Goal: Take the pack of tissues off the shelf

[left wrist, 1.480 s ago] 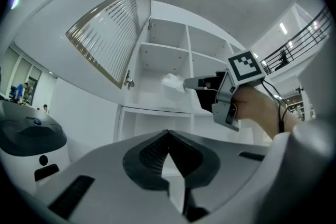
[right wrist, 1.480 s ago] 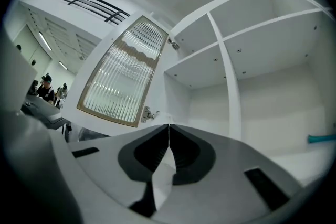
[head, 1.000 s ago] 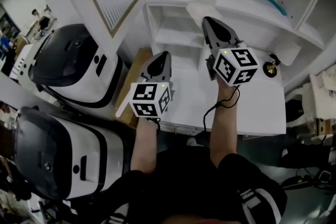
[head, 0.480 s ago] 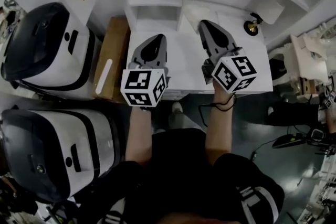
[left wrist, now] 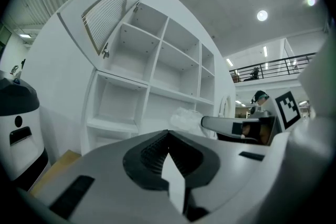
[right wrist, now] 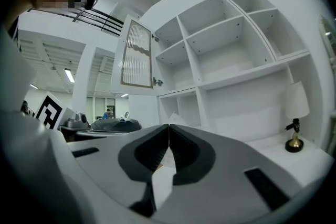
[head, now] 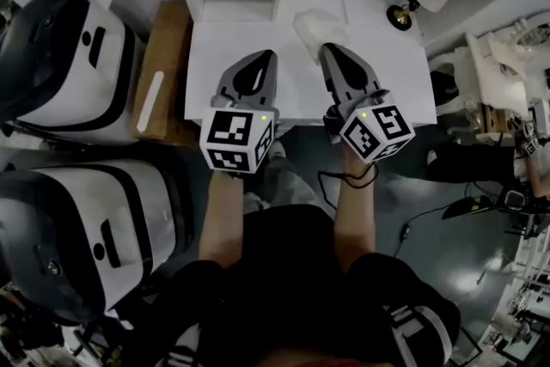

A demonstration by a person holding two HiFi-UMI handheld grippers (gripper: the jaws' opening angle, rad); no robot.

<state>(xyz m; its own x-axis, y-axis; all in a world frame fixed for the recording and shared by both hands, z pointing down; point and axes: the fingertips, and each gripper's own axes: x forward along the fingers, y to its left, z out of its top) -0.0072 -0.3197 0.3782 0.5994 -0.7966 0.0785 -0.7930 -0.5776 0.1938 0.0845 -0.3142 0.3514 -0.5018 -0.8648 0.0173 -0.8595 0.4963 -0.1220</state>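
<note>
White table, small lamp with white shade and brass base standing upright near its far right corner. Brown cardboard box just beside the table's left edge, flat white strip lying on top of it. Two big rounded white-and-black machines left of the box, one farther, one nearer, close together; what kind, cannot tell. Dark floor below, black cables trailing at right, white furniture beyond them. Slatted white door swung open up high. Background: balcony railing, round ceiling light.
</note>
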